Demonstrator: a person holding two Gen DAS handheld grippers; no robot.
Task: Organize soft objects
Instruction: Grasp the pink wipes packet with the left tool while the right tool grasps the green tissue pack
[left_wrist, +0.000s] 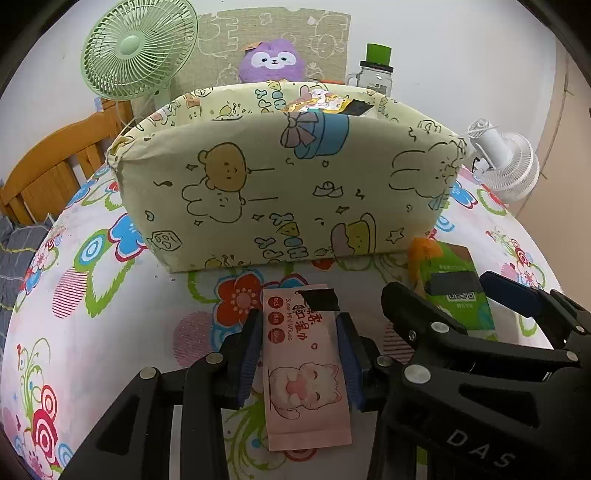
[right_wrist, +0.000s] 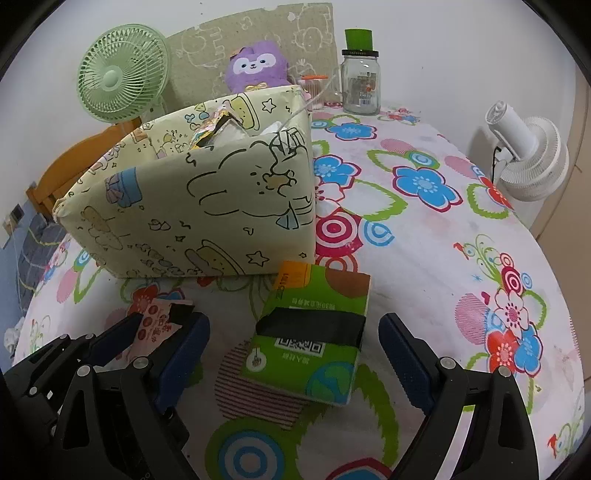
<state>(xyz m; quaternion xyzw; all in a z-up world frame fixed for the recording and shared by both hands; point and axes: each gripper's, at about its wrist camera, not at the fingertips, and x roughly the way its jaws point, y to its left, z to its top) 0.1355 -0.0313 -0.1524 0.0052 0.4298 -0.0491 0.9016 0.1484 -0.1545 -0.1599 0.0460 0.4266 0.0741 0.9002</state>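
Left wrist view: my left hand-held gripper clamps the pink wipes pack before the fabric box; my right hand-held gripper spreads wide around the green tissue pack.

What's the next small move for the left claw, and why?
Probably lift. The left claw looks closed on the pink cat-print wipes pack, which still lies on the floral tablecloth, with the open cartoon-print fabric bin right behind it.

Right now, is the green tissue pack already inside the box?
No, the green tissue pack lies on the flowered cloth in front of the box, between the right gripper's open fingers.
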